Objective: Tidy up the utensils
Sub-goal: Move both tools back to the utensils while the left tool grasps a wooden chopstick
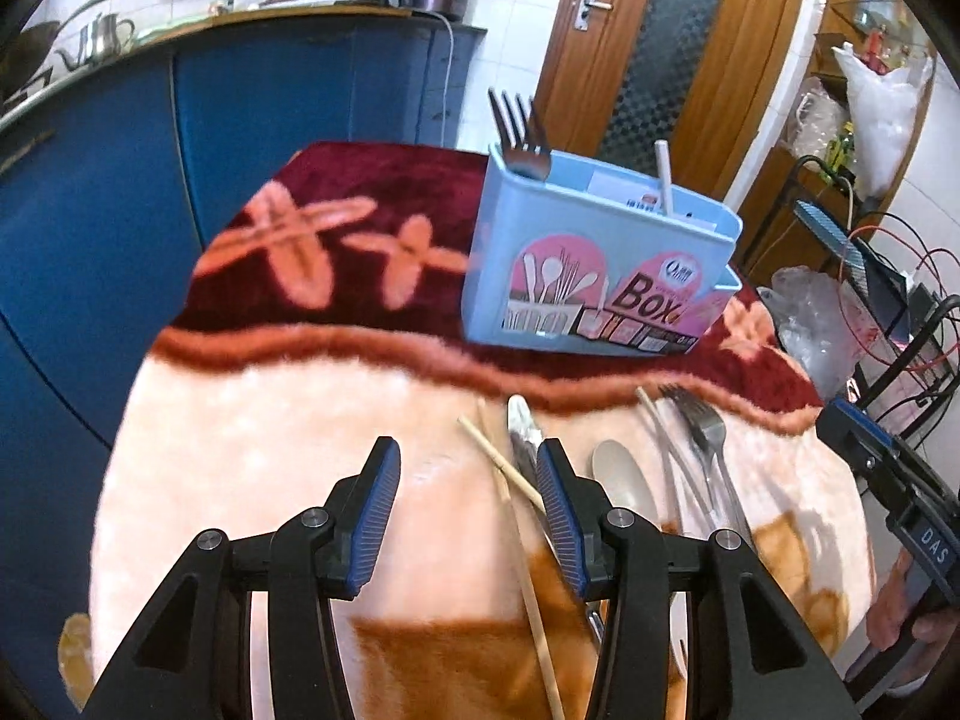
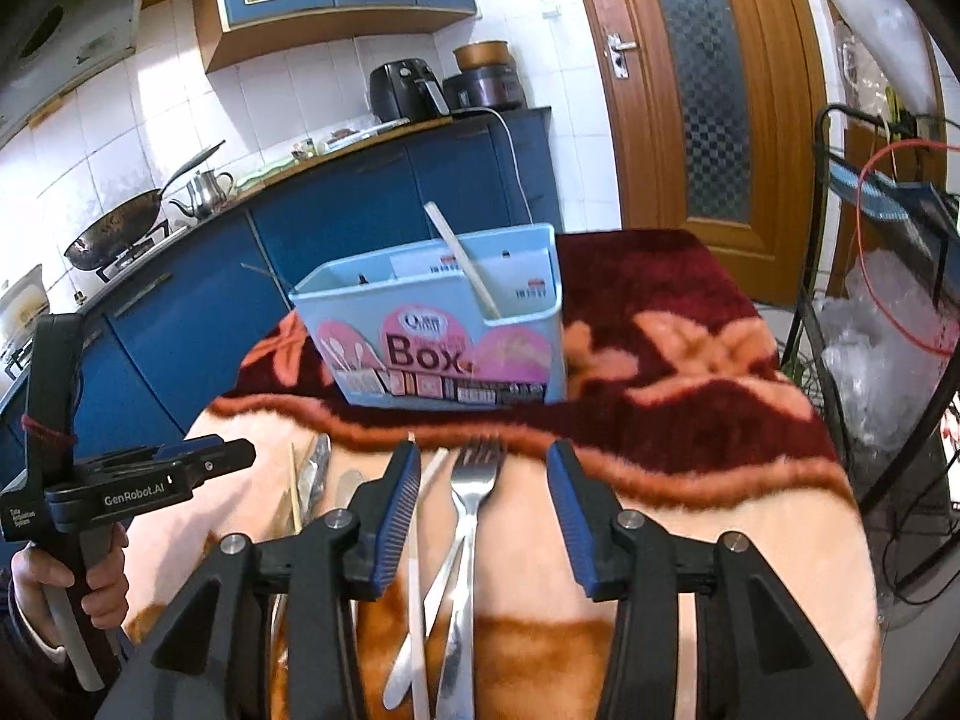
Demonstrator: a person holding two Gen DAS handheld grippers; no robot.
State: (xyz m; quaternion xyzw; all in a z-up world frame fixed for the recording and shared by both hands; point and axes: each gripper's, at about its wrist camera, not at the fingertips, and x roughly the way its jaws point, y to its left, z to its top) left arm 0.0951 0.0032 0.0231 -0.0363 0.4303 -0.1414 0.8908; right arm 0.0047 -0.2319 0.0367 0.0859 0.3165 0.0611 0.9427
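Blanket-covered table [image 1: 252, 468] with a blue utensil box [image 1: 600, 264].
Near the box, both grippers, left [image 1: 468, 516] and right [image 2: 483, 516], gape, holding nothing above loose cutlery [image 2: 471, 510].

A: Support surface?
B: Plush blanket [image 2: 690, 480] over the table, maroon far half with peach flowers, peach near half.
A: On it?
B: Blue utensil box [image 2: 444, 330] upright on the maroon part. Near it on the peach part: fork [image 2: 471, 516], white chopstick [image 2: 415, 564], wooden chopstick [image 1: 510, 474], spoon [image 1: 618, 474], knife [image 1: 521, 426], lying loose, close together.
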